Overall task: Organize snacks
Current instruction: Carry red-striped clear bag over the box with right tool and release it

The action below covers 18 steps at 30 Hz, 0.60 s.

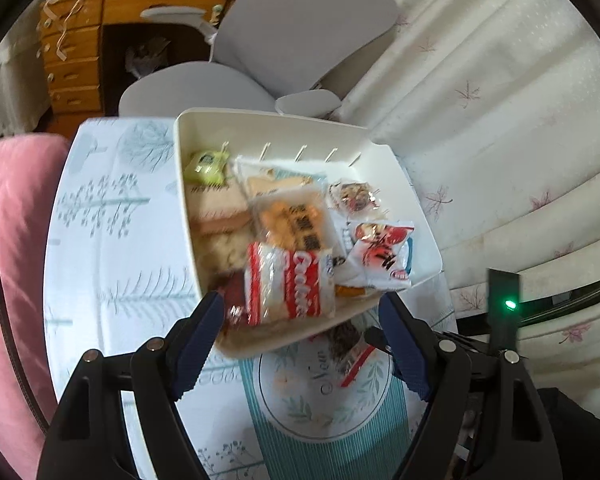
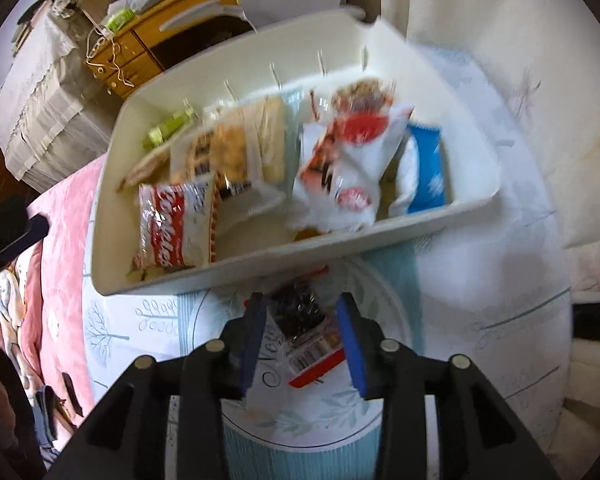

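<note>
Printed tabletop (image 2: 148, 320) carries a cream bin (image 2: 260, 256) nearly full (one dark snack packet (image 2: 304, 328) outside), right tool (image 2: 302, 336) half-spread around it, left tool (image 1: 300, 340) wide; next, pinch and lift

We cannot read the blurred wrappers in the cream bin (image 2: 260, 258). Its near wall hides the far end of the dark snack packet (image 2: 306, 320) on the desk (image 2: 140, 320), whose near edge is cut off.

cream bin (image 2: 260, 256) full of snack packets; dark packet (image 2: 304, 320) just outside, flat
</note>
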Each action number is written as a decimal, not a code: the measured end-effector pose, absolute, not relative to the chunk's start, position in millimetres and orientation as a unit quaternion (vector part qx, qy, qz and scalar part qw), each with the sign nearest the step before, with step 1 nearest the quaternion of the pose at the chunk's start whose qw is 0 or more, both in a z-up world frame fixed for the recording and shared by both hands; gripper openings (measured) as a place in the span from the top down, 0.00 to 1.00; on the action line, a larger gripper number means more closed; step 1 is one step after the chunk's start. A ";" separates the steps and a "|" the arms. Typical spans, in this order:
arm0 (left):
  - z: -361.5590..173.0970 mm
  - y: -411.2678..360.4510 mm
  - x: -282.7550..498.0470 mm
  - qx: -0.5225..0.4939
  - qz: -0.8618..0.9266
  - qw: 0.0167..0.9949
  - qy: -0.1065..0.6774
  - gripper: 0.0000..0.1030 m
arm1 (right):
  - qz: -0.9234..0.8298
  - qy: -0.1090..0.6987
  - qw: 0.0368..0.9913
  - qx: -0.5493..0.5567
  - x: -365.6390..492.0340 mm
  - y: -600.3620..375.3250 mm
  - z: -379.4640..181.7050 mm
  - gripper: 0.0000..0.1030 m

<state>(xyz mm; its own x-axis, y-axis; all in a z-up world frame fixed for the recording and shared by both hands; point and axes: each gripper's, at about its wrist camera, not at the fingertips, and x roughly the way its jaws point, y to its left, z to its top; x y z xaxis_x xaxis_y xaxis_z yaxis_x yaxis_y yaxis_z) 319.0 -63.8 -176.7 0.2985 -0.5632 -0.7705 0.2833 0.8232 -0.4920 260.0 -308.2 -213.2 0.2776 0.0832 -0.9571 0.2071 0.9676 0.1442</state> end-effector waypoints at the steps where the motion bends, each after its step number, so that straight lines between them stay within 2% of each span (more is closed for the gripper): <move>1: -180.9 -58.9 315.6 -0.138 -0.266 0.792 0.532 0.24 | -0.041 0.604 0.786 0.126 260.3 -307.2 -221.1 0.59; 3: -186.9 -51.9 309.6 -0.141 -0.263 0.790 0.536 0.24 | -0.047 0.612 0.780 0.126 261.4 -305.8 -235.1 0.49; 10: -213.1 -29.3 290.4 -0.159 -0.236 0.773 0.567 0.24 | -0.057 0.627 0.771 0.101 260.9 -301.4 -265.6 0.41; 12: -218.1 -26.0 285.9 -0.161 -0.229 0.770 0.573 0.24 | -0.058 0.626 0.773 0.087 260.1 -299.5 -270.3 0.35; 18: -220.0 -21.5 278.4 -0.167 -0.221 0.767 0.579 0.24 | -0.044 0.618 0.783 0.063 262.0 -292.2 -273.0 0.32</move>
<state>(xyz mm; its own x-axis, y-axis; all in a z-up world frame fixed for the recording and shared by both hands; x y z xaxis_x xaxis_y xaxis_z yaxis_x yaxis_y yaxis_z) 278.4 -21.5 -220.0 0.2330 -0.5319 -0.8141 0.1452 0.8468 -0.5117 262.0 -292.2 -273.0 0.2329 0.0088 -0.9725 0.1478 0.9880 0.0443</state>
